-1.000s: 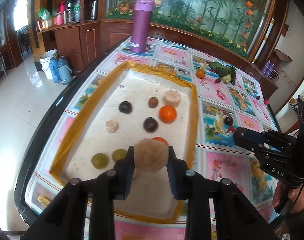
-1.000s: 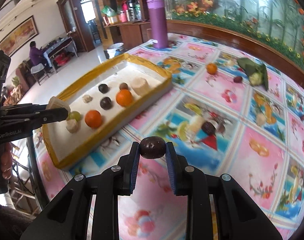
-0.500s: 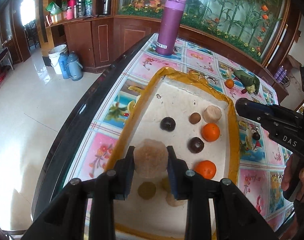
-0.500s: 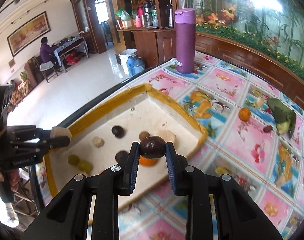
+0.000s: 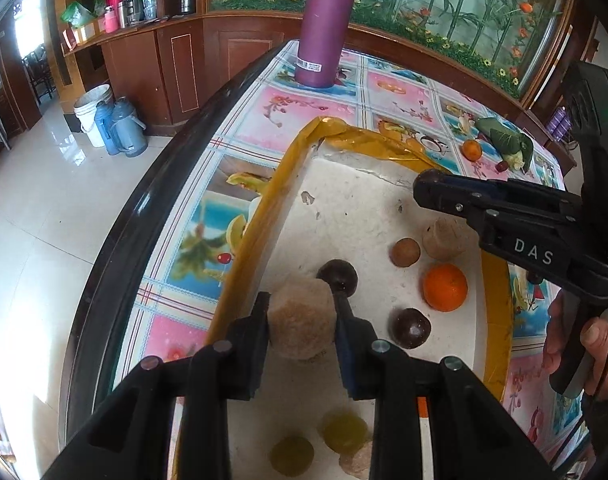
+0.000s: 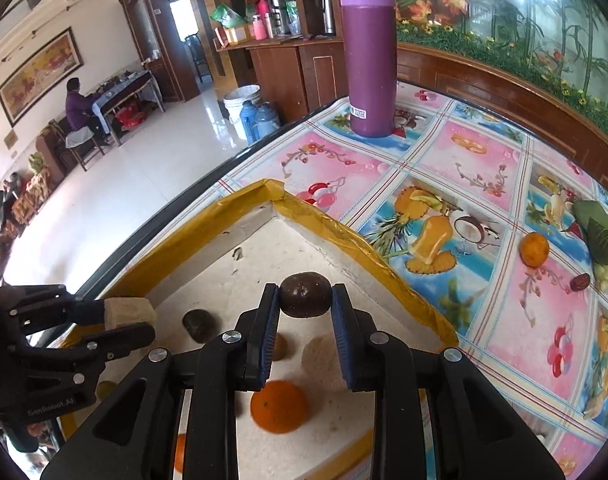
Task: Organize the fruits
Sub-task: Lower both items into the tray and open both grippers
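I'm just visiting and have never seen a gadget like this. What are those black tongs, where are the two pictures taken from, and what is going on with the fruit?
There is no robot here: a person holds a two-finger gripper in each hand, and a wide-angle camera on each one looks forward along its fingers. So one picture comes from the left gripper, the other from the right gripper; each also catches the other gripper from the side. Both hang over a white tray with a yellow rim, on a table with a fruit-patterned cloth. The left one is shut on a tan, rough fruit, the right on a dark brown fruit. In the tray lie an orange, more dark and greenish fruits and pale pieces. A purple bottle stands behind.
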A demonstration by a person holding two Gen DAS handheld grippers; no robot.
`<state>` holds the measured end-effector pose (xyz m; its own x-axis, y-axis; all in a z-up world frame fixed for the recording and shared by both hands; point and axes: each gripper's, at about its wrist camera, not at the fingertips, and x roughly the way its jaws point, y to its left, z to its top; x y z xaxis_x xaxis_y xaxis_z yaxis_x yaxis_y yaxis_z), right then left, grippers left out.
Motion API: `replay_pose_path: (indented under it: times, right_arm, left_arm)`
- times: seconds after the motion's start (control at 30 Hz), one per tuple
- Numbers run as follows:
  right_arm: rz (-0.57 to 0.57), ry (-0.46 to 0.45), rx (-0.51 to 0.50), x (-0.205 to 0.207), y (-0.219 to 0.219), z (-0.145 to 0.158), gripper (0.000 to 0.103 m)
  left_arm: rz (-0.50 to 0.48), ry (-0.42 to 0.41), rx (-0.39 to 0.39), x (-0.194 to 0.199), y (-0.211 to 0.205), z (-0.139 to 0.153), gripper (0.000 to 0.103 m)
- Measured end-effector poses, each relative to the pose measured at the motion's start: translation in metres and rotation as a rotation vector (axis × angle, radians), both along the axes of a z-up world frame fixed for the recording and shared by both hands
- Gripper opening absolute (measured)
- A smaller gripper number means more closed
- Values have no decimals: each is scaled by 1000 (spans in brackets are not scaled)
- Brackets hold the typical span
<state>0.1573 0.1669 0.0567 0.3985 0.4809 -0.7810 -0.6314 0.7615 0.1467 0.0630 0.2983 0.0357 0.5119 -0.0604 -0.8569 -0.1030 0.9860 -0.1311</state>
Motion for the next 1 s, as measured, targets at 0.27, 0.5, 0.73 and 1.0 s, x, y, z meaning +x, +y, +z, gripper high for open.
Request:
replay_pose_path:
  times: [0.27,0.5,0.73,1.0]
  right_arm:
    - [29,16,-55,13,16,-14,26]
    - [39,38,-98,18,23,-24,26]
    - [24,50,-117,18,20,-31,34]
    - [8,45,-133,12,14,-30,35]
  left_arm:
    - [-27,16,27,5,-3,-8,33]
    - [-40,9,74,5,-7,-9,33]
    - [-41,14,100,6,-12,-11,35]
    - [-38,21,108,0,-17,-11,51]
